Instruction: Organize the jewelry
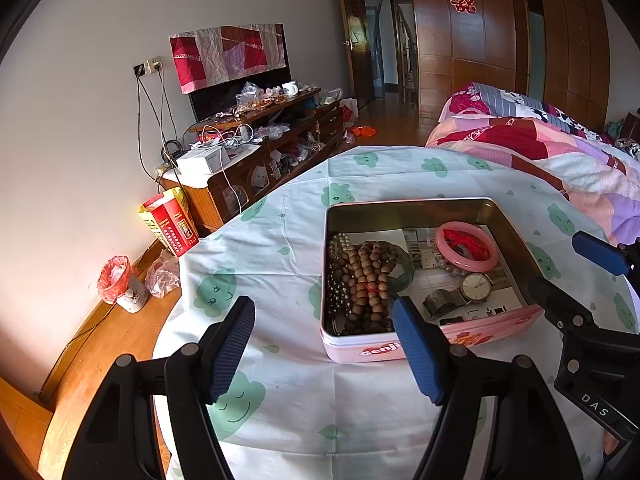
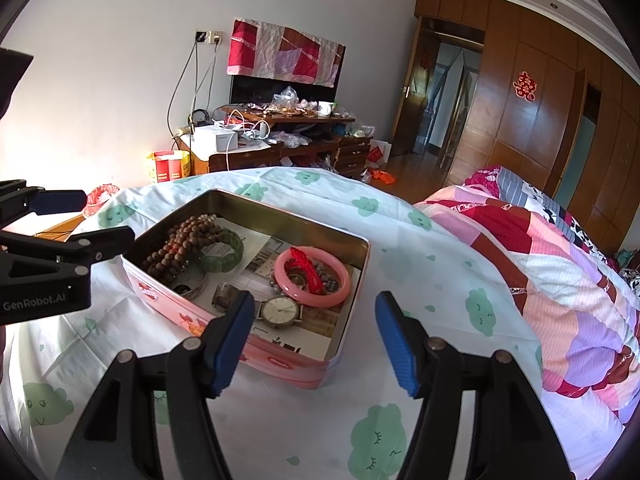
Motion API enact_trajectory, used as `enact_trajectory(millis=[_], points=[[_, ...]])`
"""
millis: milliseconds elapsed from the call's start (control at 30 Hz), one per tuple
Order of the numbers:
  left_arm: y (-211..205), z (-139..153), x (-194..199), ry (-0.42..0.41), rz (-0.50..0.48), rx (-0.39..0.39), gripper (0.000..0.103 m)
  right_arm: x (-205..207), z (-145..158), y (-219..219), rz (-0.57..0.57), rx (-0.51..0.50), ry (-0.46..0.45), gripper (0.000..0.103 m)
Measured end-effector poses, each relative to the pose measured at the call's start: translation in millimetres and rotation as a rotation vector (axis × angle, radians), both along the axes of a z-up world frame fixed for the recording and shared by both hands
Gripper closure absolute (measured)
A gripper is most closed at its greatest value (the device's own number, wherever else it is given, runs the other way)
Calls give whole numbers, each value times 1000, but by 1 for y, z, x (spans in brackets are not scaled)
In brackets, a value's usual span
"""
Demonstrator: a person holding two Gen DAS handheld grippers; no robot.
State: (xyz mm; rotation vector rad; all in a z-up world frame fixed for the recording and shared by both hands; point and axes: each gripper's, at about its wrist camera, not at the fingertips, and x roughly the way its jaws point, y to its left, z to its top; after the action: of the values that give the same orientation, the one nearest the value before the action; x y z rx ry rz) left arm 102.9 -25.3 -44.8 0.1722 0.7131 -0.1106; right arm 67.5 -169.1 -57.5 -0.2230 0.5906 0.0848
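Left gripper [image 1: 324, 344]: black plastic frame, two angular arms that taper forward.
Left fingers [image 1: 416, 350]: flat pads faced in blue, finely ribbed rubber.
Left fasteners: round grey pivot pins on the arms, near the pad bases.
Left marking: white "GenRobot.AI" on the black side of the body, read from the right wrist view.
Right gripper [image 2: 316, 344]: same black frame, same blue textured pads.
Right fingers [image 2: 394, 344]: blue rubber on black backing.
Right fasteners: grey round pins.
Right marking: white letters "DAS" on the black body, seen from the left wrist view.
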Motion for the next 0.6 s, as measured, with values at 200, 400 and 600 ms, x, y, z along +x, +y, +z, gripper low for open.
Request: enact_trajectory(millis=[200,400,600], points=[[1,-1,0,0,-2,-2,31,-1,1,1,-1,3,-4,38],[4,2,-2,-15,0,-18,31,0,4,0,-2,5,-10,38],[3,2,-1,-10,13,-14,31,0,5,-1,-2,5,-11,36]])
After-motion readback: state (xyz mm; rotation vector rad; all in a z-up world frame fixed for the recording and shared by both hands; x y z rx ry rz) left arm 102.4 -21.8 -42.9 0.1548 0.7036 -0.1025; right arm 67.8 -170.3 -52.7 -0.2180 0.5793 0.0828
